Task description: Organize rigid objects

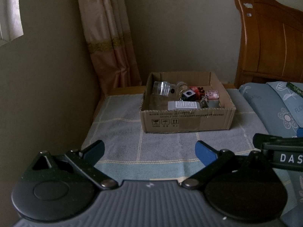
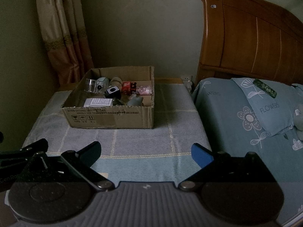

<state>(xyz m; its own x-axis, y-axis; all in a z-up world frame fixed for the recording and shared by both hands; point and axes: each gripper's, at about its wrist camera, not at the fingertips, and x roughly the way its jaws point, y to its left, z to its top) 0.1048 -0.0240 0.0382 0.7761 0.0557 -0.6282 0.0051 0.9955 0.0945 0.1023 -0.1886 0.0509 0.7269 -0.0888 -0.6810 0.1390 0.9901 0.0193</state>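
Note:
An open cardboard box (image 1: 187, 122) (image 2: 111, 118) stands on a checked grey-blue cloth. It holds several small rigid objects: a clear glass jar (image 1: 162, 88) (image 2: 92, 85), a black cube (image 1: 188, 95) (image 2: 113, 91), a red toy (image 1: 197, 90) (image 2: 127, 86), a pink item (image 1: 212, 94) (image 2: 145, 90) and a white labelled box (image 1: 184, 105) (image 2: 98, 102). My left gripper (image 1: 150, 150) is open and empty, well short of the box. My right gripper (image 2: 145, 152) is open and empty, also short of it.
The cloth-covered stand (image 1: 121, 132) (image 2: 180, 132) sits beside a bed with a blue flowered pillow (image 2: 265, 109) and wooden headboard (image 2: 246, 37). A dark green flat case (image 2: 265, 88) lies on the pillow. A curtain (image 1: 109, 37) hangs at the back left. The right gripper's body (image 1: 280, 151) shows at the left wrist view's right edge.

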